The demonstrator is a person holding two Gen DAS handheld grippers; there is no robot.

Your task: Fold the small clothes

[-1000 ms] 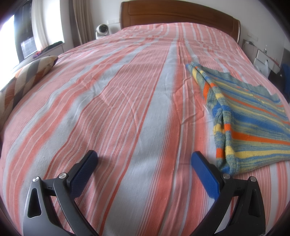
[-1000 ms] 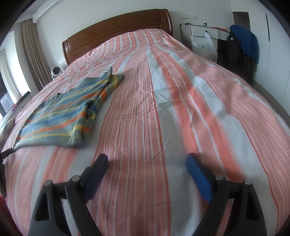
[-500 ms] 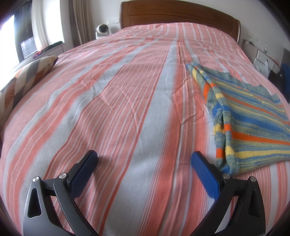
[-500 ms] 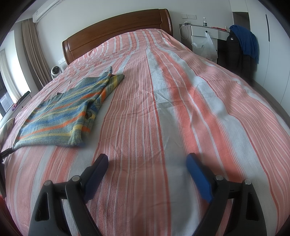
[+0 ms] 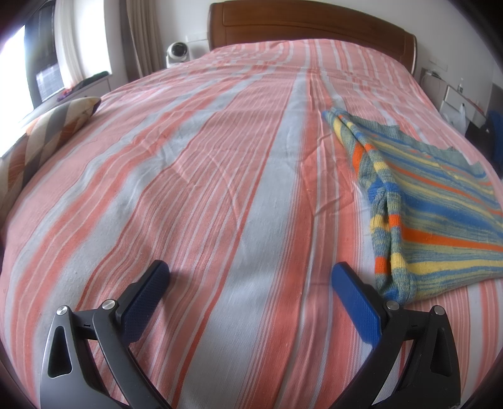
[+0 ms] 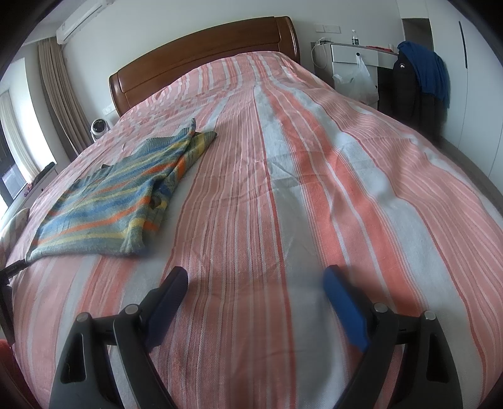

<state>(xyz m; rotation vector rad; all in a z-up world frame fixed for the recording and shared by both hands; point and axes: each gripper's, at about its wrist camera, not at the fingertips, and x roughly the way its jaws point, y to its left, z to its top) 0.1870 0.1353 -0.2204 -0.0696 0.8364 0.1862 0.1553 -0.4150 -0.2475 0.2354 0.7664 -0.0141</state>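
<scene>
on the bed, a coral and white striped bedspread (image 5: 220, 195) is covering the whole mattress, and a striped knit sweater (image 5: 433, 220) in blue, yellow, orange and grey-green is lying flat on it with one sleeve folded in along its side. in the left wrist view the sweater is sitting to the right, its lower corner lying just beside the right blue pad of the left gripper (image 5: 250, 277); touching or not, cannot tell. in the right wrist view the same sweater (image 6: 113, 201) is lying to the left, well apart from the right gripper (image 6: 256, 280).

both grippers are hanging just over the bedspread with jaws spread wide, nothing between the blue pads (image 5: 355, 302) of either one. compared with half a second and a second ago nothing is differing: both grippers are staying put at the same opening, the sweater is keeping the same shape and spot, same wrinkles in the cover.

a wooden headboard (image 5: 314, 22) is standing at the far end, a patterned pillow (image 5: 47, 138) is lying at the left edge, a small white fan (image 5: 177, 52) is sitting beside the headboard, and dark clothes (image 6: 418, 81) are hanging by a white desk (image 6: 355, 56) on the right.
</scene>
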